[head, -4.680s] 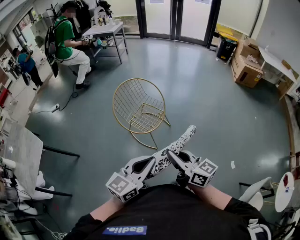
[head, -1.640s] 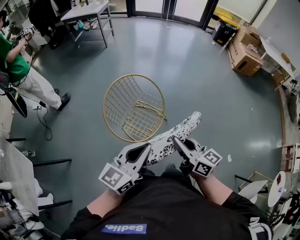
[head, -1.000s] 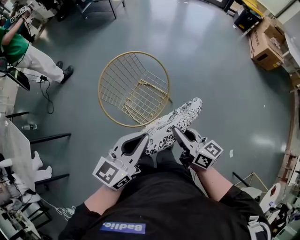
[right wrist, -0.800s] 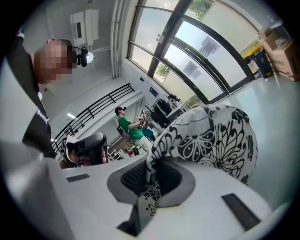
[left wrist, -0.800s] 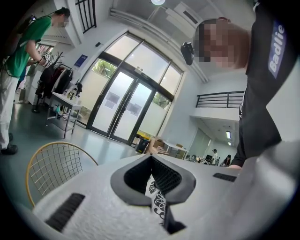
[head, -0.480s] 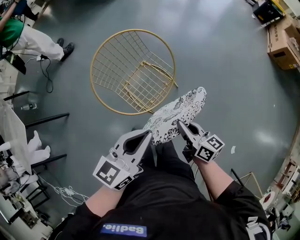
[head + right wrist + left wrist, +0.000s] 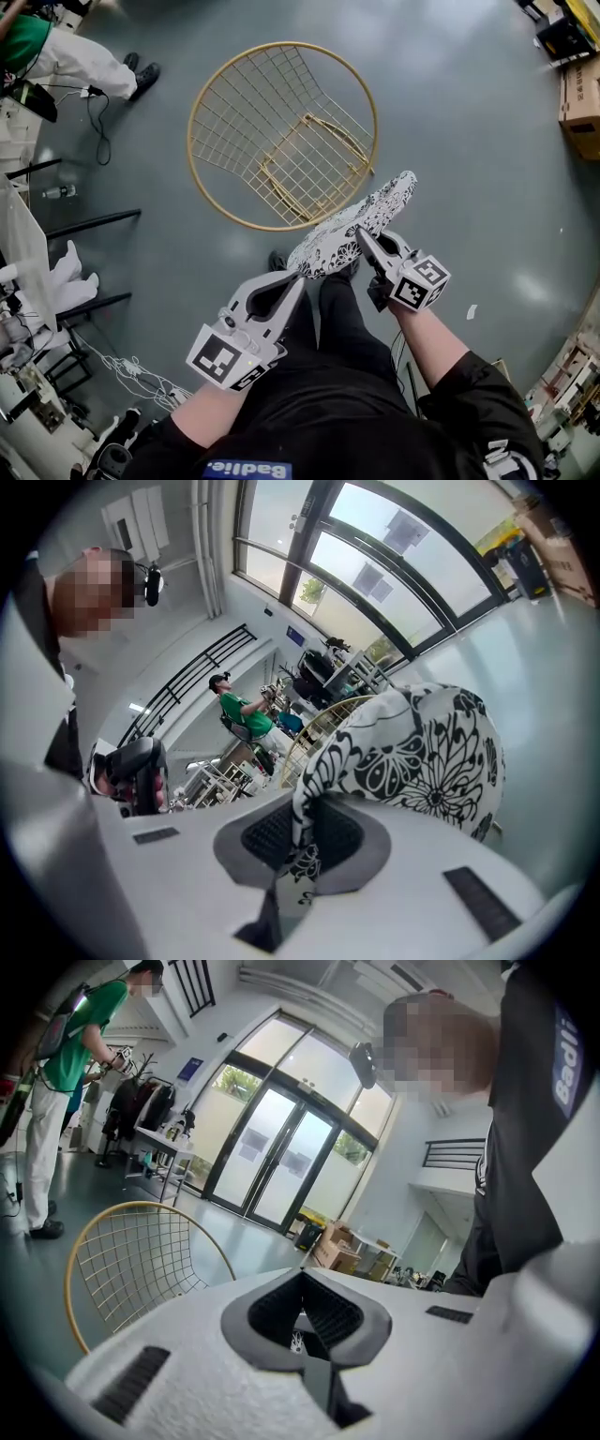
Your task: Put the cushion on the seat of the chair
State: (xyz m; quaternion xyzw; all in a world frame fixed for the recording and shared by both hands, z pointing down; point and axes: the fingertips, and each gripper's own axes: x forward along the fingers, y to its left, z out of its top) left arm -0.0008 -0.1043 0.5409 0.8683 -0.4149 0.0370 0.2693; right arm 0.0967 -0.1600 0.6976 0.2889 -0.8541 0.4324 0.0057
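A round gold wire chair (image 7: 190,131) stands on the grey floor just ahead of me. The black-and-white floral cushion (image 7: 361,228) hangs tilted over the chair's near right rim, held from both sides. My right gripper (image 7: 364,237) is shut on its near edge; in the right gripper view the fabric (image 7: 422,752) folds down between the pads of that gripper (image 7: 305,832). My left gripper (image 7: 298,277) meets the cushion's lower left edge. In the left gripper view its jaws (image 7: 300,1321) are closed with a scrap of patterned fabric showing between them, and the chair (image 7: 131,1260) is to the left.
A person in a green top (image 7: 56,52) stands at the far left, by cables (image 7: 122,375) on the floor. Cardboard boxes (image 7: 581,94) sit at the right edge. My own legs and a shoe (image 7: 277,260) are under the cushion. Glass doors (image 7: 272,1166) lie beyond the chair.
Both grippers have come down with the cushion between them. The chair now shows larger and nearer, and the cushion's far edge overlaps its near rim.
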